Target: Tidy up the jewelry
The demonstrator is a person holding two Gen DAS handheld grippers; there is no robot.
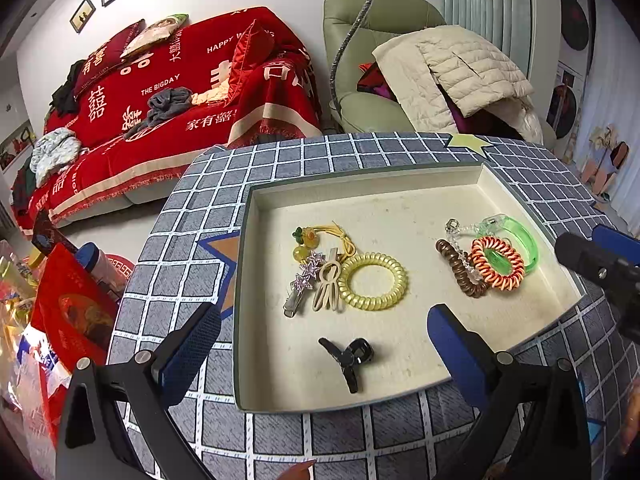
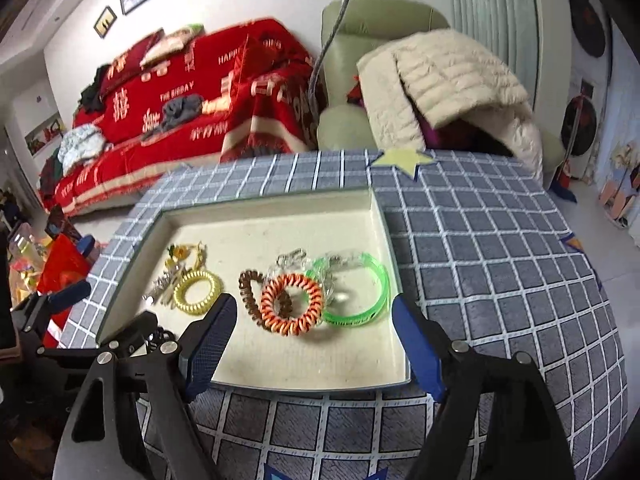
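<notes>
A cream tray (image 1: 400, 204) on the checked table holds jewelry. On its left lie a yellow spiral band (image 1: 372, 286), a beige clip (image 1: 328, 286), a rhinestone star clip (image 1: 302, 284) and a yellow charm (image 1: 308, 240). On its right lie an orange spiral band (image 1: 497, 263), a brown spiral band (image 1: 460, 268) and a green bangle (image 1: 520, 240). A black claw clip (image 1: 350, 358) lies near the front. My left gripper (image 1: 324, 344) is open and empty over the black clip. My right gripper (image 2: 314, 334) is open and empty just before the orange band (image 2: 290, 304) and green bangle (image 2: 360, 292).
The tray (image 2: 280, 368) sits on a grey checked tablecloth (image 2: 500, 280) with star patches. A red-covered sofa (image 1: 160, 92), a green armchair (image 1: 380, 60) with a cream jacket and red bags (image 1: 72, 312) at the left surround the table.
</notes>
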